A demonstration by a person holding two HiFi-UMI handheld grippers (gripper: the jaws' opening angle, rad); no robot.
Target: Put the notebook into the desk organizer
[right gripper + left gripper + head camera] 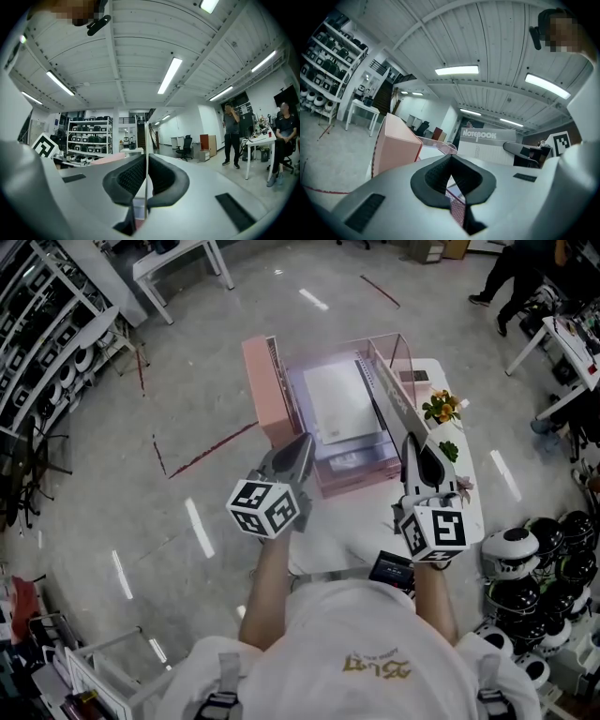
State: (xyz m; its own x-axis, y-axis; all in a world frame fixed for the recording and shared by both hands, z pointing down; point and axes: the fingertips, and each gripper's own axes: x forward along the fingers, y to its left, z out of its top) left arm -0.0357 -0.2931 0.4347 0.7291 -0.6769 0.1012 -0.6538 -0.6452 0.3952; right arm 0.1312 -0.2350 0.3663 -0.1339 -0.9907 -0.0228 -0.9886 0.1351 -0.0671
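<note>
Jaws of your right gripper [411,437] are pinching the notebook [387,395] edge-up, pointing ahead along the right side of the desk organizer [352,483]; your left gripper [304,441] is pressing its own together, empty.

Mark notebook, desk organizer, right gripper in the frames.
notebook [487,150]: left gripper view, front cover below the title.
desk organizer [263,385]: head view, pink side wall.
right gripper [146,161]: right gripper view, between its fingers, shut on the notebook's edge.
</note>
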